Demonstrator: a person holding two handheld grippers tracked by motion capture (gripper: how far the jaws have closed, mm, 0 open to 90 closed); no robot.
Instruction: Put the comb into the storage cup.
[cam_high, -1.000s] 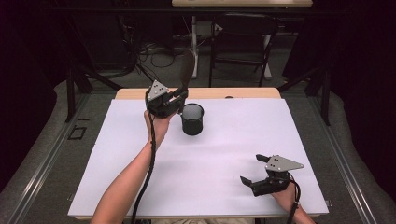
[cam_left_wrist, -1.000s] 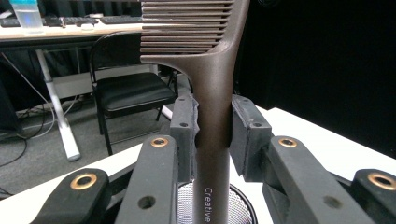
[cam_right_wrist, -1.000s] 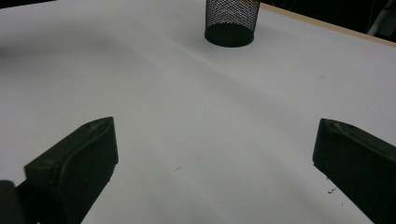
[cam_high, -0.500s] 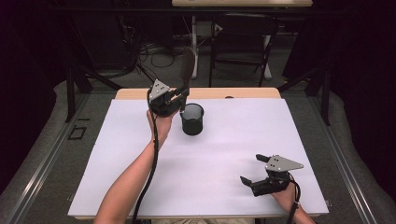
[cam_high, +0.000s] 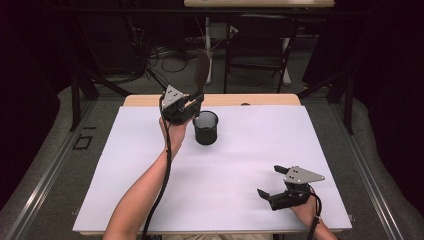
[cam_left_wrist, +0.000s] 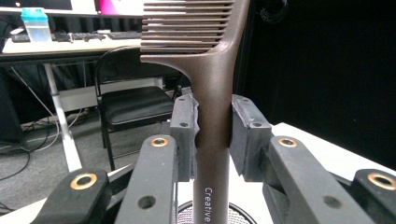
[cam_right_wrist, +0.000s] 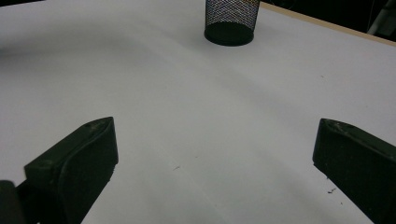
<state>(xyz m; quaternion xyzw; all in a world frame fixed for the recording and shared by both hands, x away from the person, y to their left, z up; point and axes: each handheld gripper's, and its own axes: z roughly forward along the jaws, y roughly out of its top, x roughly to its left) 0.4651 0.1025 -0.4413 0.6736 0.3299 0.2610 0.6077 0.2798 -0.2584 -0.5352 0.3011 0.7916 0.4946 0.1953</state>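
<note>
Brown comb (cam_left_wrist: 212, 93): held upright, teeth uppermost, handle pointing down. Teeth run sideways off the top of the spine. White lettering "Creative" on the lower handle. Seen from the high view, comb (cam_high: 201, 72) rises above the far edge of the table (cam_high: 125, 200), left of middle.

Left gripper (cam_left_wrist: 212, 135) pinches the comb handle between its two pads, one pad on each side, both touching it. In the high view the left gripper (cam_high: 192, 102) sits raised near the far edge, forearm reaching up from the near edge.

Black mesh cup (cam_high: 206, 127): stands upright on the white table surface, just beside the left gripper, on its right. Its rim (cam_left_wrist: 205, 214) shows directly below the comb handle in the left gripper view. Handle end hidden by the gripper; cannot tell whether it touches the cup.

Right gripper (cam_high: 270, 181): jaws spread wide, holding nothing, low over the table near the near right corner. Its view looks across bare white surface toward the mesh cup (cam_right_wrist: 231, 21), well apart.

Beyond the far edge: a black folding chair (cam_left_wrist: 130, 102), a desk, cables on the floor.
</note>
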